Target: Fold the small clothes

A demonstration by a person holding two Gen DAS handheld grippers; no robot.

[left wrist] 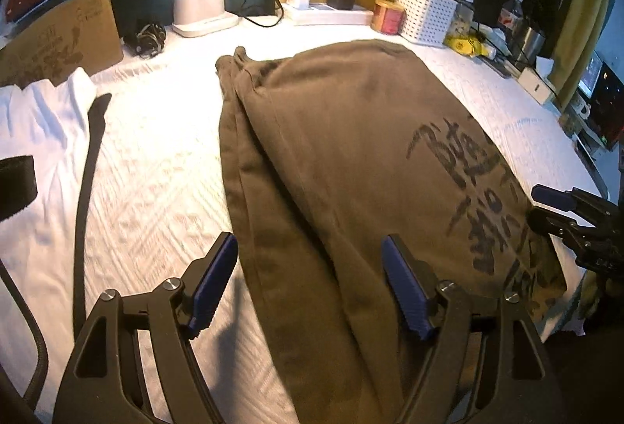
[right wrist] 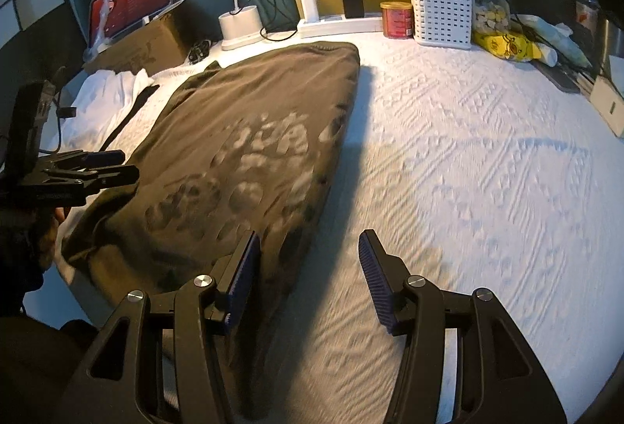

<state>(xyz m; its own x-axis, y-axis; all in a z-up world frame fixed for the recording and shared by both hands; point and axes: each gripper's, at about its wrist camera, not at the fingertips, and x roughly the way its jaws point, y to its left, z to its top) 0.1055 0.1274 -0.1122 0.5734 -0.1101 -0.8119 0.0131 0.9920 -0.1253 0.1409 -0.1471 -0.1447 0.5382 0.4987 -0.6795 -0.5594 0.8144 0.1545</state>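
An olive-brown garment (left wrist: 351,158) with dark printed lettering lies flat on the white textured cover (left wrist: 156,170), folded into a long strip. My left gripper (left wrist: 308,248) hovers open over its near left edge; the blue pads (left wrist: 212,283) press on nothing. In the right wrist view the same garment (right wrist: 234,135) runs up the left half. My right gripper (right wrist: 310,240) stands open above its near right edge, one pad over the cloth and the other over the cover, nothing between them. Each gripper shows in the other's view: the right gripper (left wrist: 553,205) and the left gripper (right wrist: 117,166).
A white garment (left wrist: 39,119) and a black strap (left wrist: 89,158) lie at the left. Along the back stand a cardboard box (left wrist: 66,38), a lamp base (left wrist: 202,6), a power strip (left wrist: 331,14) with chargers, a red tin (left wrist: 388,16) and a white basket (left wrist: 427,12). Bare cover (right wrist: 487,170) stretches right of the garment.
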